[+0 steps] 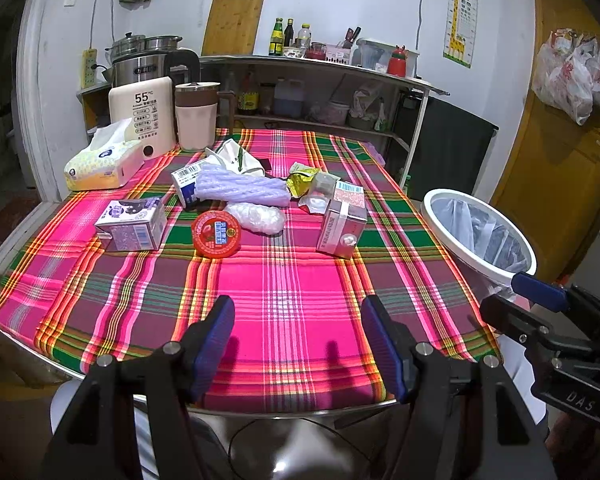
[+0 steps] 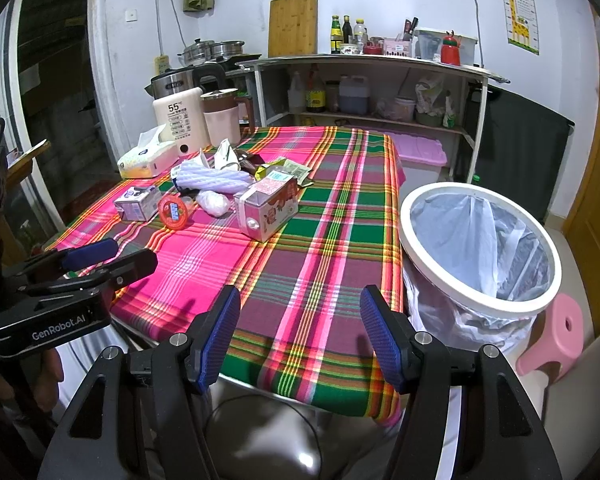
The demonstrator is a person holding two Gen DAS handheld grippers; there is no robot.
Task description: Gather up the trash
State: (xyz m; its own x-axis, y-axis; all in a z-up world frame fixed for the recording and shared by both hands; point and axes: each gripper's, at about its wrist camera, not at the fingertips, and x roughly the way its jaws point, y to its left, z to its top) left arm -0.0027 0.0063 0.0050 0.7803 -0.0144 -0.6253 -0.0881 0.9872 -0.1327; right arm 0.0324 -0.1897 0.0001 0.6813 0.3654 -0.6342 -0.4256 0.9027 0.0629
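Trash lies in a heap on the plaid tablecloth [image 1: 284, 280]: a purple milk carton [image 1: 134, 222], a round red lid [image 1: 216, 234], a pink drink carton [image 1: 342, 220] [image 2: 266, 210], a lilac foam sleeve [image 1: 242, 188], a clear plastic bag [image 1: 258, 218] and yellow wrappers [image 1: 302, 180]. A white bin [image 2: 480, 248] [image 1: 478, 236] lined with a clear bag stands by the table's right side. My left gripper [image 1: 298, 344] hangs open over the near table edge, nothing between its fingers. My right gripper [image 2: 300, 340] is open too, over the near right corner, beside the bin.
A tissue box [image 1: 104, 160], a cream appliance marked 55 [image 1: 144, 116] and a pink jug [image 1: 196, 116] stand at the table's back left. Behind is a shelf unit [image 1: 320, 92] with bottles. A pink stool [image 2: 556, 336] sits beside the bin.
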